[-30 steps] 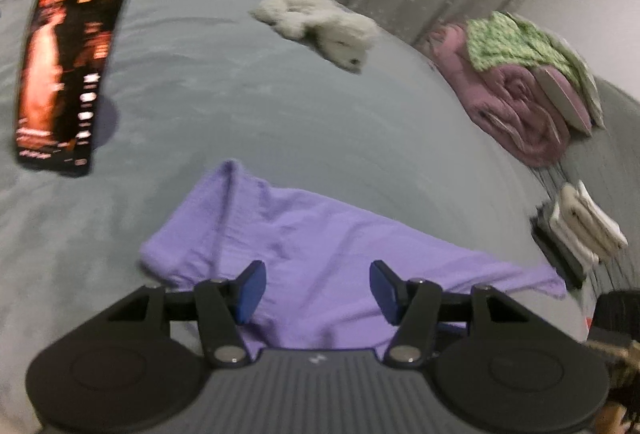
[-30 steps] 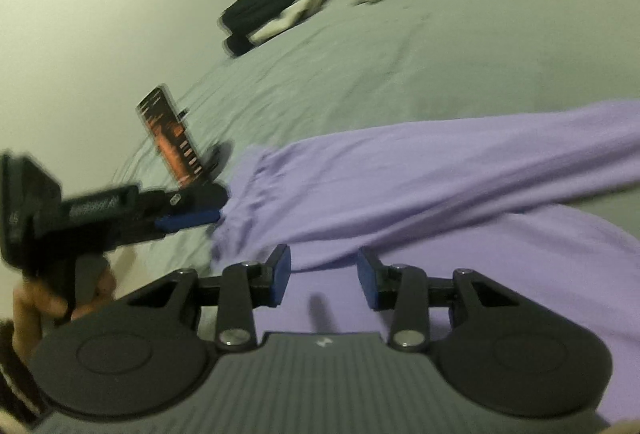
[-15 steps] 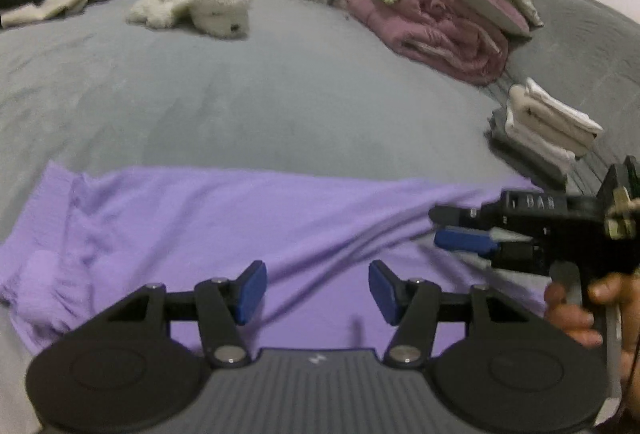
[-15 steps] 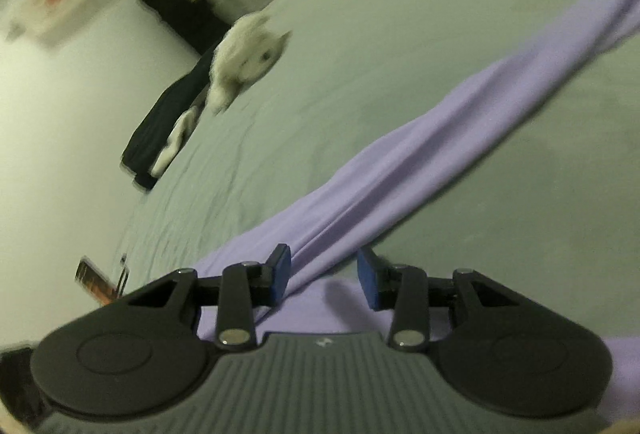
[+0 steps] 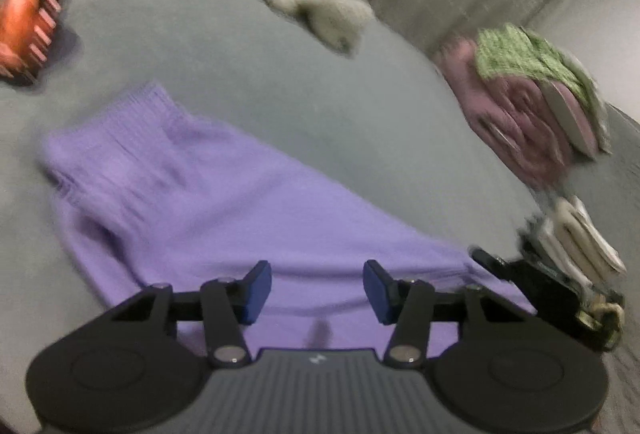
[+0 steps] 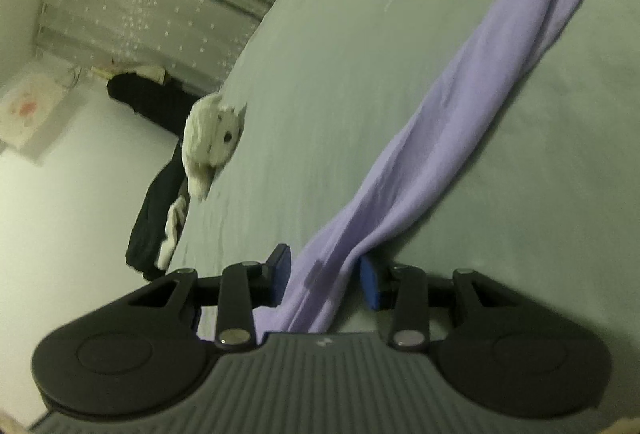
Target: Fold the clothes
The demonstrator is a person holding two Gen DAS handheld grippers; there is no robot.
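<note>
Purple garment (image 6: pixel 460 138) btwn open right gripper (image 6: pixel 324 276) pads.

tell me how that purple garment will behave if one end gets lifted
Probably floppy: the purple garment already sags in soft folds between the open right gripper. Likely light, thin knit lying flat on the bed. It may trail and bunch rather than hold shape.

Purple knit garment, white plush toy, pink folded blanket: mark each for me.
Purple knit garment (image 5: pixel 248 218): left wrist view, on the flat middle of the fabric.
White plush toy (image 6: pixel 214 138): right wrist view, on its head, beside the dark eye.
Pink folded blanket (image 5: pixel 516 114): left wrist view, on the rolled pink folds below the green cloth.
</note>
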